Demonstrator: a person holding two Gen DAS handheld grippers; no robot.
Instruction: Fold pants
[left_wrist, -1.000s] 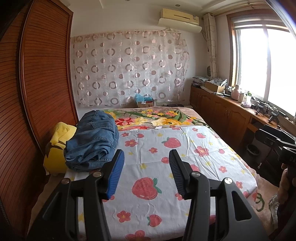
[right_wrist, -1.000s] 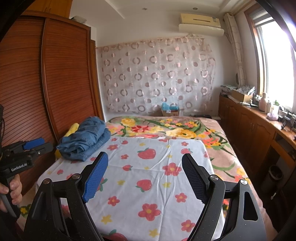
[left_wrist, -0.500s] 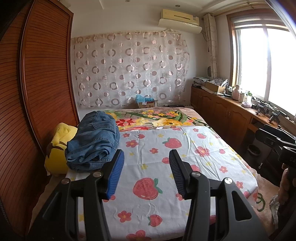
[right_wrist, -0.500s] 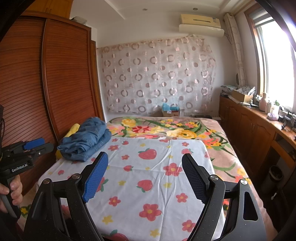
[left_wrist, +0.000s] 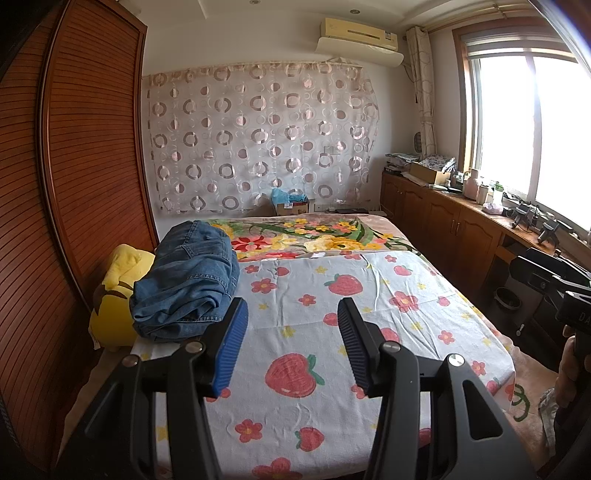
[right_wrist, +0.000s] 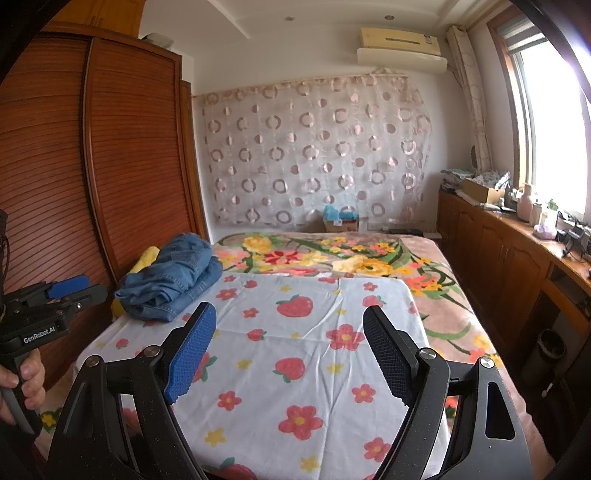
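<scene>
A crumpled pile of blue denim pants (left_wrist: 186, 284) lies on the left side of the bed, on the white strawberry-and-flower sheet (left_wrist: 332, 332). It also shows in the right wrist view (right_wrist: 171, 277). My left gripper (left_wrist: 290, 330) is open and empty, held above the sheet just right of and nearer than the pants. My right gripper (right_wrist: 286, 332) is open and empty over the middle of the sheet, well right of the pants. The left gripper also shows at the left edge of the right wrist view (right_wrist: 70, 291).
A yellow plush toy (left_wrist: 118, 291) sits under and behind the pants by the wooden wardrobe (left_wrist: 74, 184). A flowered blanket (left_wrist: 314, 240) covers the far half of the bed. Wooden cabinets (left_wrist: 461, 229) with clutter run along the right under the window.
The left wrist view has shifted slightly, so the pants sit a little further right in it. Both grippers stay open and empty.
</scene>
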